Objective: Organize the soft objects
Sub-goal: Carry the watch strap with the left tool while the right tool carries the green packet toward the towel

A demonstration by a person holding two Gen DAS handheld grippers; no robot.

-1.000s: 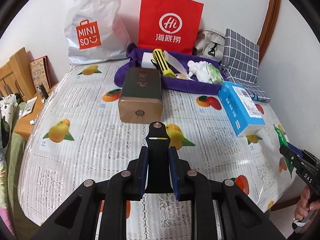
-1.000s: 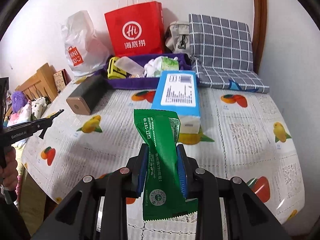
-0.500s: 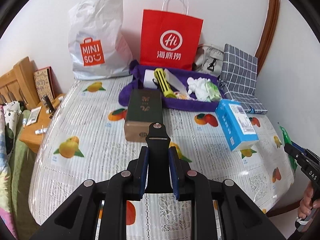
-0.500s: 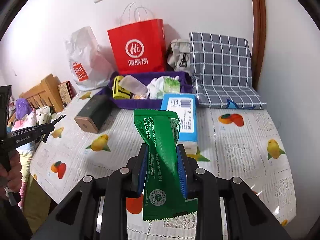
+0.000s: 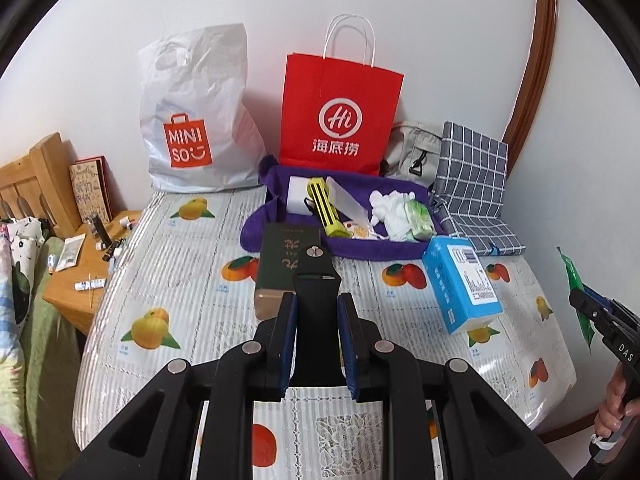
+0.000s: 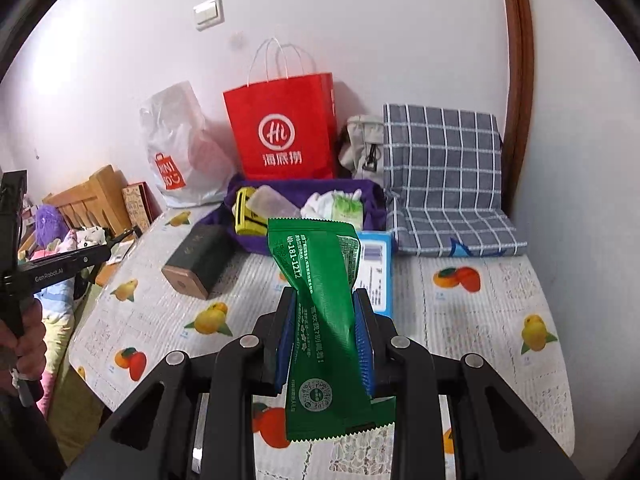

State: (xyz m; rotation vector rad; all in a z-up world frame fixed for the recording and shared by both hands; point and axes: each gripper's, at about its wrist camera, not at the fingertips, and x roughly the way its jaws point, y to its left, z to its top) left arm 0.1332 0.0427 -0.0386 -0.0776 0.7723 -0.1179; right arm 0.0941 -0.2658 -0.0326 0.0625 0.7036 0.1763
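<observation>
Now | right gripper (image 6: 325, 344): jaws closed on the middle of a green packet (image 6: 325, 320), held above the table (image 6: 500, 320) | left gripper (image 5: 316, 344): jaws closed on a black strap (image 5: 316, 292) | handling: packet looks light, crinkly, slippery; a mid-body pinch suits it | likely goal: purple tray (image 5: 400, 252) beyond the blue box (image 5: 460, 288)
</observation>
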